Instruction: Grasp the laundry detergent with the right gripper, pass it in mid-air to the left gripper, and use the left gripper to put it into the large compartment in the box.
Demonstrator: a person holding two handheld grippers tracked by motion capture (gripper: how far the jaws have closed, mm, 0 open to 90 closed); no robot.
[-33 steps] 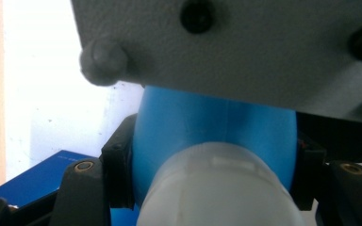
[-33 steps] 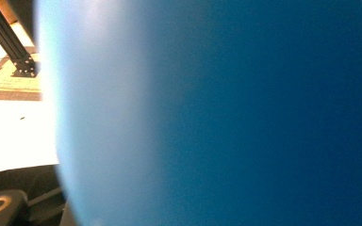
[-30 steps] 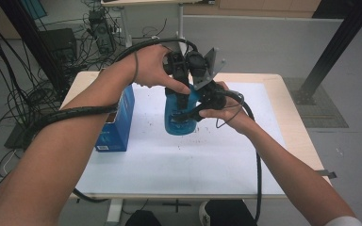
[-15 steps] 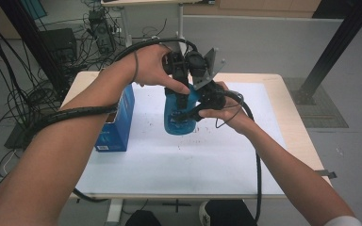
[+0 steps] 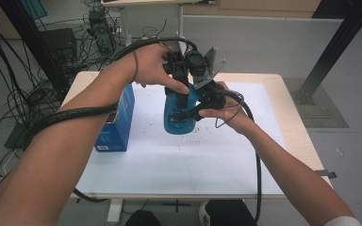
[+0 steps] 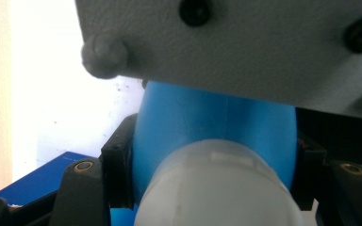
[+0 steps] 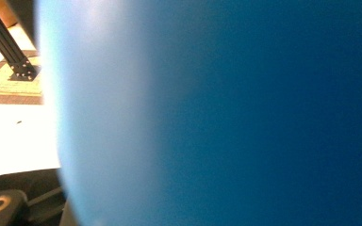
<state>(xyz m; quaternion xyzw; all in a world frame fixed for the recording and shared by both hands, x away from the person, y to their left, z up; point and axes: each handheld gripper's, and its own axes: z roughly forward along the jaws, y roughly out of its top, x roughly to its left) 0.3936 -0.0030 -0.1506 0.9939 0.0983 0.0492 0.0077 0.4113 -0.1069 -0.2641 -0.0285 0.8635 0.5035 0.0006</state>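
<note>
High view overhead; gripper views close against blue bottle (image 5: 179,115).

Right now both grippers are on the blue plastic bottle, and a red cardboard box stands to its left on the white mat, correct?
Not quite: the cardboard box is blue, not red, as the high view shows. It does stand left of the blue plastic bottle, which both grippers are on.

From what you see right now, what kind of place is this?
Probably a lab or workshop: cable bundles and electronics lie on the floor behind a plain work table, beside a black metal frame post.
</note>
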